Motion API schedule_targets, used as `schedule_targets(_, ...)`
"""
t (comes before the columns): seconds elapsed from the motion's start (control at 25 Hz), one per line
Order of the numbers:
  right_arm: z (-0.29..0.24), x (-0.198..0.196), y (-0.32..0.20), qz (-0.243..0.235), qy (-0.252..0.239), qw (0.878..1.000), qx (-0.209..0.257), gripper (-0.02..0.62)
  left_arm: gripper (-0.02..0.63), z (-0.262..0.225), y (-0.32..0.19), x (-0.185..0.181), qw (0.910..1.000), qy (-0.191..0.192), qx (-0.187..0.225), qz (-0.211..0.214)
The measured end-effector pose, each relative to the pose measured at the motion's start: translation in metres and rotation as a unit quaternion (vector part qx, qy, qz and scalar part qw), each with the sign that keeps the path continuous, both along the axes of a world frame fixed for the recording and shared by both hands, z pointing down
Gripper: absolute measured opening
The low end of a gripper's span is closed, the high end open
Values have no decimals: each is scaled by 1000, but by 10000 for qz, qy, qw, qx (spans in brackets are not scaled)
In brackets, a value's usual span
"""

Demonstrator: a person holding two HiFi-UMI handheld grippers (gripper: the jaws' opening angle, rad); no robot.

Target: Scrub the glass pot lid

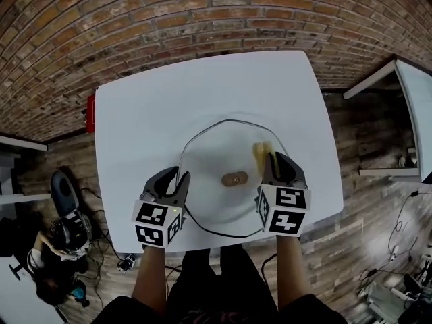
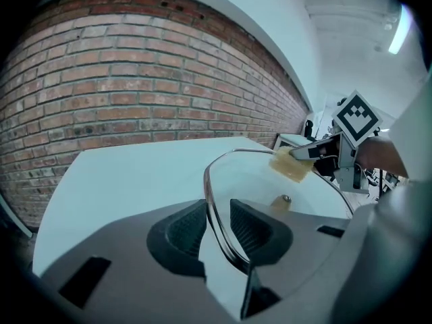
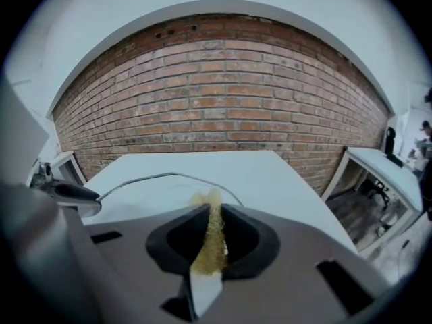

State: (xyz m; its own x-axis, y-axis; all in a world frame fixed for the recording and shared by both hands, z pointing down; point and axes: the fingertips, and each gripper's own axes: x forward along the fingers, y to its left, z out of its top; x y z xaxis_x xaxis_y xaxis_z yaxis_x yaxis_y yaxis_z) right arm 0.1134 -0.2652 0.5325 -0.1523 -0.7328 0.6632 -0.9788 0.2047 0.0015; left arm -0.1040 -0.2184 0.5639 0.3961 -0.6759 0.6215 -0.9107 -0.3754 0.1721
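The glass pot lid (image 1: 214, 155) is seen on the white bench (image 1: 155, 106), towards the edge nearest the person, with its brown knob (image 1: 234, 179) at the middle. Its left rim is gripped by the left tool (image 1: 181, 178): in the left gripper view the metal-edged rim (image 2: 210, 201) is clamped between the two dark pads, which are held only as far apart as the rim's thickness. A yellow sponge (image 1: 262, 152) is pinched flat in the right tool (image 1: 274, 159), the jaws being closed tightly on it (image 3: 212, 238). The sponge is laid against the glass on the lid's right side, away from the knob. A brick wall (image 3: 223, 93) is seen beyond the bench's far edge.
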Motion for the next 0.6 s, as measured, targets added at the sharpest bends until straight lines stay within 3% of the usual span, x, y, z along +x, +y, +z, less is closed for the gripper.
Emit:
schedule_targets(0.16, -3, 10, 3, 94, 77, 9999, 5, 55, 114, 1, 1, 2, 10000, 31, 6, 0)
schedule_targets(0.28, -20, -6, 7, -64, -165, 9997, 161, 55, 114, 1, 2, 2, 10000, 48, 12, 7)
schedule_targets(0.44, -38, -76, 28, -744, -750, 9942, 191, 55, 114, 0, 3, 0, 10000, 93, 15, 0)
schedule_targets(0.6, -23, -135, 57, -1363, -925, 9863, -115, 55, 114, 0, 4, 0, 10000, 91, -1, 15)
